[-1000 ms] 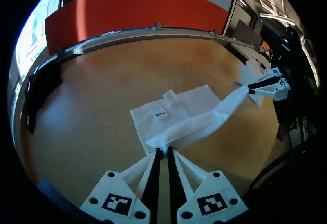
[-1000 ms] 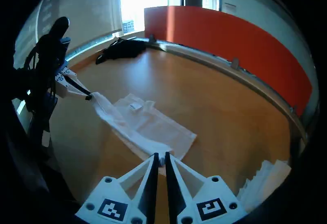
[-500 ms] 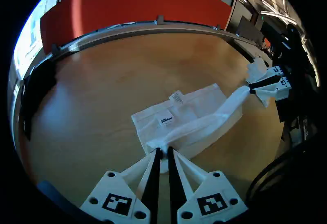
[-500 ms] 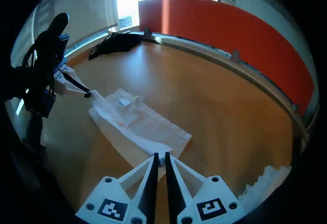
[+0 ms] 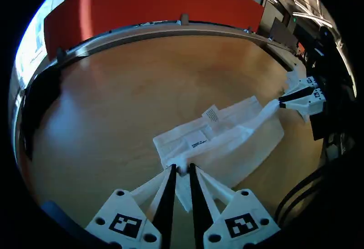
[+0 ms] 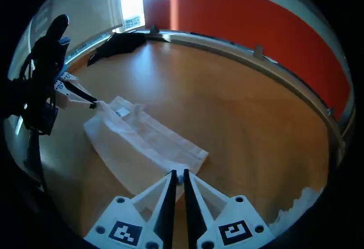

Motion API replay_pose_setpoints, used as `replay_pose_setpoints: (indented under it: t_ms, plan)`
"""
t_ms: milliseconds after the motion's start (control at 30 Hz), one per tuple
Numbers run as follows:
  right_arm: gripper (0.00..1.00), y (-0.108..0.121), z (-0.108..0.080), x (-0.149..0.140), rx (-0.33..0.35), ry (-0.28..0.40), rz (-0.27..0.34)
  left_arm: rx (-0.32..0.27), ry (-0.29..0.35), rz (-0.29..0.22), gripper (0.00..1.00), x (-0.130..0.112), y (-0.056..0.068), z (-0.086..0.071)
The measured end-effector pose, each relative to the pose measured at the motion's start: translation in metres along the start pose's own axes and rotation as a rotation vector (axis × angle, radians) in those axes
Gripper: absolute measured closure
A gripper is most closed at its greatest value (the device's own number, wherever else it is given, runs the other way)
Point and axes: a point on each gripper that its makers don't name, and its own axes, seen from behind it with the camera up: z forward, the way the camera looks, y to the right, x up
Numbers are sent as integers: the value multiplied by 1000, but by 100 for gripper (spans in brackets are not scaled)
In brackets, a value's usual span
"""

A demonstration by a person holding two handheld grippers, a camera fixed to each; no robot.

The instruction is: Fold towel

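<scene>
two grippers, both clamped on the white towel (image 5: 236, 144). the left gripper (image 5: 182, 168) has its fingers nearly together with a towel corner pinched between them, and a loose flap hangs down in the gap. the right gripper (image 6: 179, 175) is likewise closed on the other corner of the same edge. that edge runs as a bunched ridge from one gripper to the other, on the towel's side away from the orange partition (image 5: 150, 3). the rest of the towel lies spread on the wooden table (image 5: 127, 85), well apart from the partition. a small tag (image 5: 210, 112) and a printed label (image 5: 196, 143) sit on the part of the towel facing the partition. a dark bundle (image 6: 118, 44) lies on the table near one end of the partition. a white cloth pile (image 6: 300, 199) lies at the table edge, farther from the partition than the towel.
</scene>
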Motion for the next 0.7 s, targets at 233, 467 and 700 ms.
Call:
replay_pose_setpoints:
  t_ms: [233, 467, 700]
  plan:
    - [86, 9, 14, 0, -47, -11, -4, 41, 10, 13, 72, 5, -12, 14]
    - [81, 18, 23, -2, -105, -21, -19, 82, 18, 40, 63, 9, -19, 20]
    - [66, 25, 24, 3, -134, -9, -22, 113, 41, 32, 44, 18, -28, 16]
